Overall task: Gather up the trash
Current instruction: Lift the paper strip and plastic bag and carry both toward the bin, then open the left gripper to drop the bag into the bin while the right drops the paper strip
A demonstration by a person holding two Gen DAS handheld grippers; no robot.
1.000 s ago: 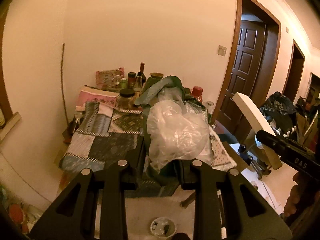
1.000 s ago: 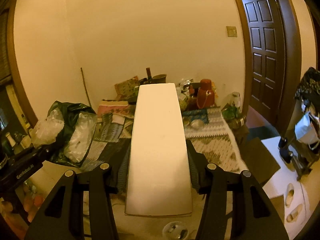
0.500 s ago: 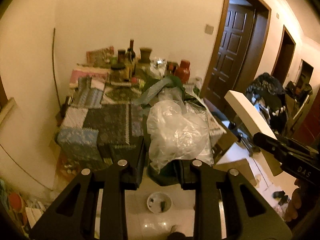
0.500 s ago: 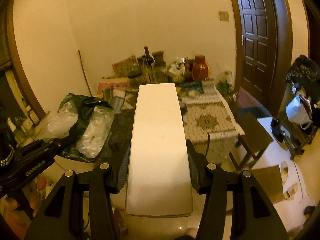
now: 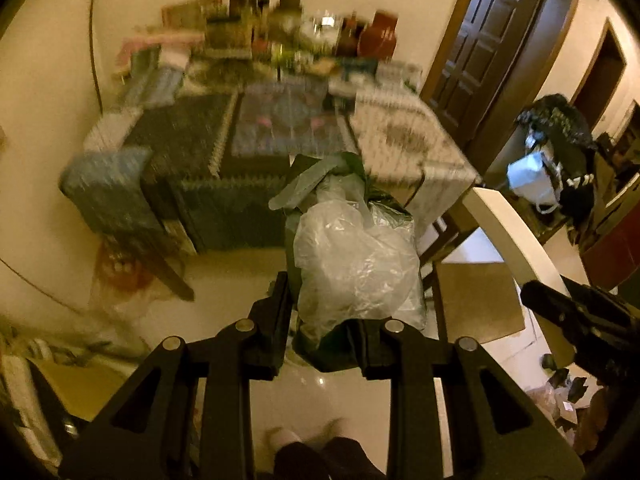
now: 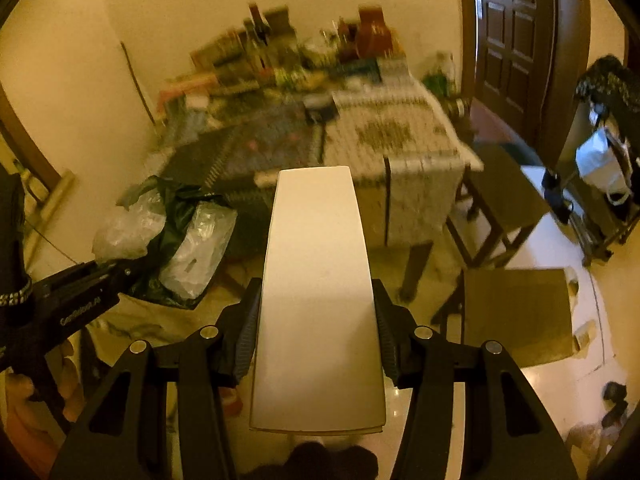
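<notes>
The left gripper [image 5: 320, 320] is clamped on a bundle of trash: a dark green garbage bag [image 5: 352, 184] with crumpled clear plastic [image 5: 352, 264] bulging out of its front. The jaws press in on the bundle from both sides, and it hangs in the air in front of the table [image 5: 280, 128], above the pale floor [image 5: 224, 276].

The right gripper [image 6: 316, 340] holds a long flat white board [image 6: 316, 280], pinched along its two long edges, with the board running straight out toward the table's near edge. Both jaws sit tight against it.

Taking the table as the landmark: it stands against the far wall, draped in patchwork cloths, dark ones on the left half and a pale patterned one [image 6: 400, 136] on the right. Bottles and jars [image 6: 312, 48] crowd its far side by the wall; they are blurred, so I cannot make out what each one is. To the right of the table stand two wooden stools [image 6: 516, 308], one close by its corner and one nearer to me. Farther right of the table is a dark panelled door [image 6: 516, 40]. The bag bundle hangs before the table's left front, the board before its middle, and the two are well apart.
</notes>
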